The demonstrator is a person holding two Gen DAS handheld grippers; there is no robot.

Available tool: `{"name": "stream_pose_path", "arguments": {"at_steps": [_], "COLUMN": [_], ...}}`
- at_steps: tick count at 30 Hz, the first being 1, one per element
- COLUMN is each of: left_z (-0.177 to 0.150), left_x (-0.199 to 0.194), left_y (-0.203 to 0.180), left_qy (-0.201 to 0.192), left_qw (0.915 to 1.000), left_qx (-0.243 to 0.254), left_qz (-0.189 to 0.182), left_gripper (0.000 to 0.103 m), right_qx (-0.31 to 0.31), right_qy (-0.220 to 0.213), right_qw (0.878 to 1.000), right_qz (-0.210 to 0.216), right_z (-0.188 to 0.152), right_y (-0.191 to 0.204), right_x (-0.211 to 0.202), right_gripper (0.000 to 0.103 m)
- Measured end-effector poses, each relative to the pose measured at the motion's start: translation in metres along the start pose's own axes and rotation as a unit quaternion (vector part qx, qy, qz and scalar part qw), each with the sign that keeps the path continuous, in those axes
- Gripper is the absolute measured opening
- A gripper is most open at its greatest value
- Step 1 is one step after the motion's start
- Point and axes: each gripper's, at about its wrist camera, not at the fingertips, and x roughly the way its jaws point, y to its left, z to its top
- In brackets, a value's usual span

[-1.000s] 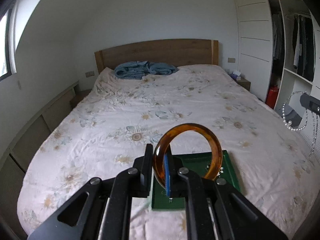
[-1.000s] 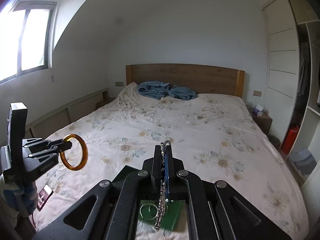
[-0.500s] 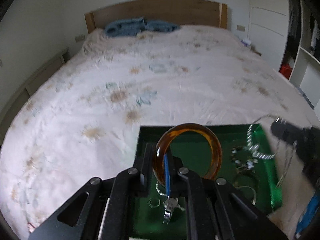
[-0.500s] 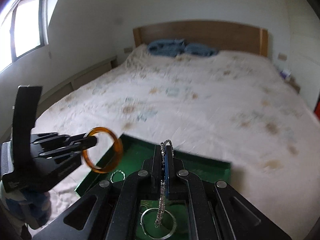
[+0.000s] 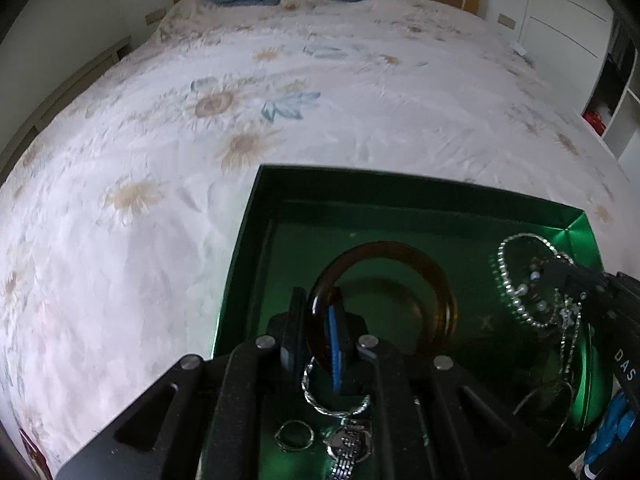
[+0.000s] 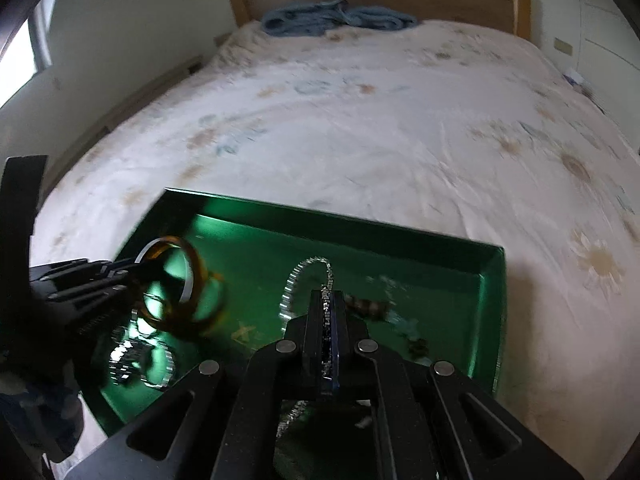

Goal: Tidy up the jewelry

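From the left wrist, our left gripper (image 5: 320, 332) clamps an amber bangle (image 5: 384, 300) above the green tray (image 5: 400, 188). From the right wrist, our right gripper (image 6: 329, 320) pinches a rhinestone chain (image 6: 300, 280) over that tray on the floral bedspread (image 6: 360, 120).

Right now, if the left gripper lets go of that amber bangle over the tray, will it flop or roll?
The amber bangle looks rigid, holding its round shape while pinched at one edge. Dropped on edge, it could roll across the green tray, though the walls should stop it.
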Motion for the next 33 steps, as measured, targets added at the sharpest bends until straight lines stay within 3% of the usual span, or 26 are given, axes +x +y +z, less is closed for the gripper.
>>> {"name": "stream_pose_path", "arguments": {"at_steps": [1, 3, 5, 9, 15, 25, 33], "left_z": [0.0, -0.002, -0.003, -0.007, -0.029, -0.124, -0.194], "left_x": [0.001, 0.0, -0.002, -0.013, -0.058, -0.159, -0.21], "left_y": [0.001, 0.003, 0.004, 0.005, 0.002, 0.006, 0.018], "left_qy": [0.0, -0.005, -0.007, -0.023, -0.062, -0.117, -0.145], "left_qw": [1.0, 1.0, 0.9999, 0.9997, 0.9975, 0.9927, 0.9888], "left_qx": [-0.001, -0.003, -0.006, -0.006, -0.021, -0.025, -0.032], "left_qz": [0.0, -0.002, -0.006, -0.008, -0.029, -0.018, 0.01], "left_gripper": [0.012, 0.013, 0.013, 0.019, 0.026, 0.042, 0.043], "right_qx": [0.004, 0.011, 0.011, 0.007, 0.01, 0.005, -0.002], "right_qy": [0.002, 0.002, -0.002, -0.011, -0.058, -0.087, -0.091], "right_qw": [1.0, 1.0, 1.0, 1.0, 0.998, 0.995, 0.994], "right_qz": [-0.003, -0.004, -0.012, -0.018, -0.017, -0.044, -0.06], "right_z": [-0.001, -0.001, -0.002, -0.001, -0.019, -0.123, -0.201], "right_y": [-0.002, -0.005, -0.005, -0.005, -0.001, 0.036, 0.061], "right_x": [0.001, 0.002, -0.001, -0.013, -0.075, -0.19, -0.251], "right_gripper": [0.004, 0.017, 0.049, 0.05, 0.05, 0.055, 0.059]}}
